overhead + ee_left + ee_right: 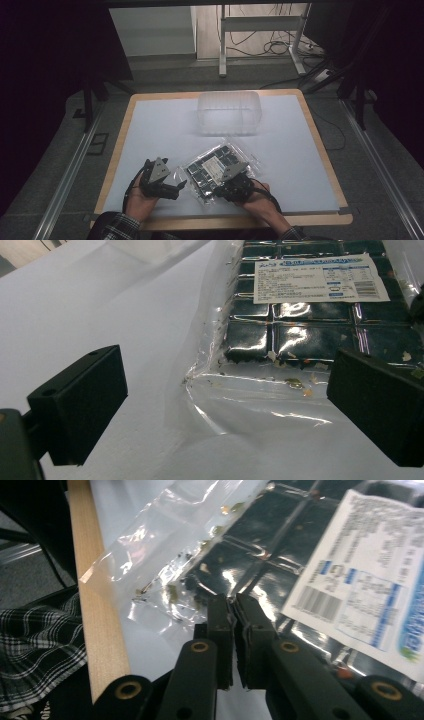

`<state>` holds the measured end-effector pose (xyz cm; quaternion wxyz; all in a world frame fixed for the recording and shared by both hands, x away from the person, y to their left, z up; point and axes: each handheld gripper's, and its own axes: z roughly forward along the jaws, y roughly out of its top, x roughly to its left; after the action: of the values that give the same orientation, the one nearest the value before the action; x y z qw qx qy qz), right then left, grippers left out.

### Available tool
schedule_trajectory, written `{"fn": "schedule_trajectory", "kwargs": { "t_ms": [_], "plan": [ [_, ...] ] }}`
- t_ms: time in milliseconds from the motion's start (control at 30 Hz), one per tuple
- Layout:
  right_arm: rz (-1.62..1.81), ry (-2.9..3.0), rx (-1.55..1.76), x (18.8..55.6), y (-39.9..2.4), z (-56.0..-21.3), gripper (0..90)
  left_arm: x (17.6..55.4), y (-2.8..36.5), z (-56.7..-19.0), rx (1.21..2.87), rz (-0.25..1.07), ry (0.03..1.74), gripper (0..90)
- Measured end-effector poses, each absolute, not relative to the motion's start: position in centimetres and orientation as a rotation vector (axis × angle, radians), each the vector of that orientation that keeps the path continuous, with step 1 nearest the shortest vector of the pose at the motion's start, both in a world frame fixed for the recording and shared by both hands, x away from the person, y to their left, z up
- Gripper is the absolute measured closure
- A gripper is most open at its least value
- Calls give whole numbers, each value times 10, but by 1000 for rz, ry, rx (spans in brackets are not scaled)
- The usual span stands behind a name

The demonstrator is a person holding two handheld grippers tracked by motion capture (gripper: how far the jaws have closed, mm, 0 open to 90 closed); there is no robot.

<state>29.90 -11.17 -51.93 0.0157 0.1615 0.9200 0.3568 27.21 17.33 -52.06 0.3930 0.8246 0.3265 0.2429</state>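
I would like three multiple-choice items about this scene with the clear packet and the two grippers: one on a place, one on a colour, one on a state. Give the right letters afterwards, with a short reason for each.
1. Where does the clear plastic box stand?
A. at the far middle of the table
B. at the near left corner
C. on top of the packet

2. What colour is the label on the packet?
A. red
B. white with blue print
C. plain yellow

3. How do the jaws of the left gripper stand?
A. shut on the packet
B. shut on nothing
C. wide open

Answers:
1 A: the high view shows the box beyond the packet, toward the far edge.
2 B: both gripper views show a white label with blue printing.
3 C: the left gripper view shows its jaws far apart, with the packet's clear edge lying between them, untouched.
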Motion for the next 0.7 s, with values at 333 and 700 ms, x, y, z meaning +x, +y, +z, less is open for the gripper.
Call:
{"fn": "schedule_trajectory", "kwargs": {
  "t_ms": [333,700],
  "plan": [
    [1102,2811,599,309,-124,-509,708,272,173,-521,2096,611,826,25],
    [1136,2717,721,328,-142,-497,593,272,172,-521,2098,611,823,25]
  ]
}}
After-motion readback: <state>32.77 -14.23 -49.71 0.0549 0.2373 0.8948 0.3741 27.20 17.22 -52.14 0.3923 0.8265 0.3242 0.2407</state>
